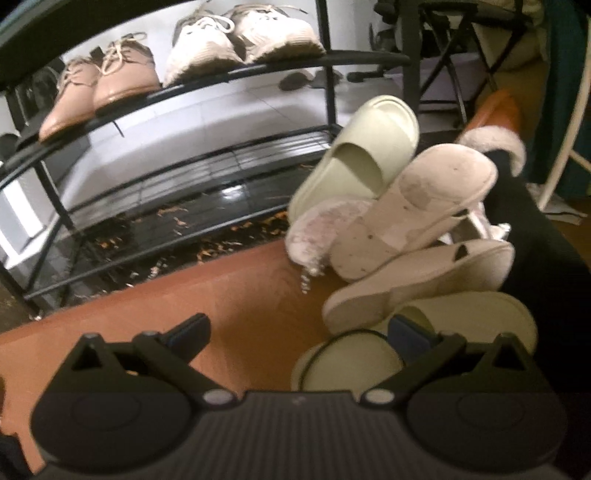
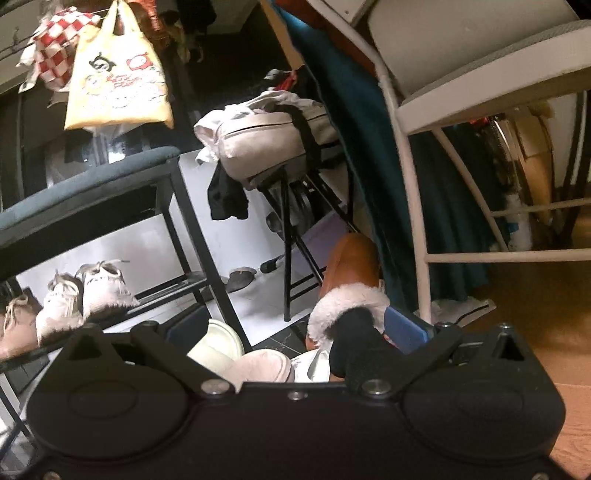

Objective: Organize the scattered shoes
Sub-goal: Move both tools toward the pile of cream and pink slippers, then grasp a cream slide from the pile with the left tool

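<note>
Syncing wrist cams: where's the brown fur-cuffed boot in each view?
Left wrist: the brown leather boot with white fur cuff is at upper right, behind the slipper pile.
Right wrist: the same boot is centre, low, just ahead of the gripper.
Shared landmark: the white lace-up sneakers on the black rack.

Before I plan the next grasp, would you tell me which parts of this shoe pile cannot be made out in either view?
- Left wrist view: the nearest pale green slipper is partly covered by the left hand-held gripper.
- Left wrist view: the pink fluffy slipper is blurred and overlapped by an upturned sole.
- Right wrist view: the right hand-held gripper hides the lower part of the fur-lined brown shoe.
</note>
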A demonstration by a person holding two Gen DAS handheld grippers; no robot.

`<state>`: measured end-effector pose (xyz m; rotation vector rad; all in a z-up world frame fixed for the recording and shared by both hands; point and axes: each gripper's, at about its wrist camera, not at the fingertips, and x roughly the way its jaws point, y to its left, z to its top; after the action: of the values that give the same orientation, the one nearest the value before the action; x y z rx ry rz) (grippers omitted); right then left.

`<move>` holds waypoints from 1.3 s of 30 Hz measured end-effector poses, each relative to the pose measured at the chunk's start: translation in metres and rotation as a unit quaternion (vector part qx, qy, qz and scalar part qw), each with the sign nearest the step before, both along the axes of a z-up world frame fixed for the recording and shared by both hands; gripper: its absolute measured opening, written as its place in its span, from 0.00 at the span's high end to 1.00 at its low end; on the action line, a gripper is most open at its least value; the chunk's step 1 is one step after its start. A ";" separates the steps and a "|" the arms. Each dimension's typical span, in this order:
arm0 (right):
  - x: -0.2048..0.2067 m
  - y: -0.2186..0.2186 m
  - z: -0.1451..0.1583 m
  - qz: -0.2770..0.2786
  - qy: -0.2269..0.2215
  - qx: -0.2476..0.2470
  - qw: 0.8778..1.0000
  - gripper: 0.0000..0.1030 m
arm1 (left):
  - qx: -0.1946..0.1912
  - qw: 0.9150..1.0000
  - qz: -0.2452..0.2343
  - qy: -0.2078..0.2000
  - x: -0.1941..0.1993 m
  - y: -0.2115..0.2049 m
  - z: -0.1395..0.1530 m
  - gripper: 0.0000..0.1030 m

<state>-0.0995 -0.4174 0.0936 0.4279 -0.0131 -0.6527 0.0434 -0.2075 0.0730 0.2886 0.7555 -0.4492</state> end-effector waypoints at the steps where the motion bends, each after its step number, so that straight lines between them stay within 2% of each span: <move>1: -0.002 -0.001 0.007 0.000 -0.005 0.001 1.000 0.00 | -0.003 1.000 -0.001 -0.001 -0.002 0.003 0.003 0.01; 7: -0.034 0.003 0.064 0.004 -0.050 -0.118 0.992 0.00 | -0.028 0.999 0.021 -0.006 -0.006 0.029 0.022 0.01; 11: -0.061 -0.003 0.089 -0.002 -0.039 -0.158 0.987 0.00 | -0.043 0.998 0.036 -0.015 -0.012 0.046 0.035 0.01; 16: -0.096 -0.010 0.117 -0.041 -0.025 -0.210 0.976 0.00 | -0.067 0.997 0.045 -0.022 -0.019 0.059 0.043 0.01; 21: -0.127 -0.011 0.131 -0.121 -0.025 -0.285 0.951 0.00 | -0.077 0.996 0.048 -0.015 -0.017 0.046 0.037 0.01; 24: -0.124 -0.016 0.122 -0.127 -0.004 -0.278 0.952 0.00 | -0.082 0.995 0.050 -0.010 -0.016 0.038 0.032 0.01; 27: -0.110 -0.020 0.104 -0.111 0.047 -0.260 0.958 0.00 | -0.088 0.995 0.051 -0.004 -0.014 0.029 0.027 0.01; 30: -0.100 -0.020 0.088 -0.092 0.076 -0.241 0.963 0.00 | -0.093 0.994 0.053 0.001 -0.012 0.021 0.022 0.01; 39: -0.075 -0.013 0.051 -0.064 0.110 -0.226 0.966 0.00 | -0.076 0.996 0.054 0.000 -0.008 0.002 0.004 0.01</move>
<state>-0.1745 -0.4307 0.1449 -0.0878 0.0219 -0.7967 0.0359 -0.2057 0.0775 0.1048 0.7282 -0.4026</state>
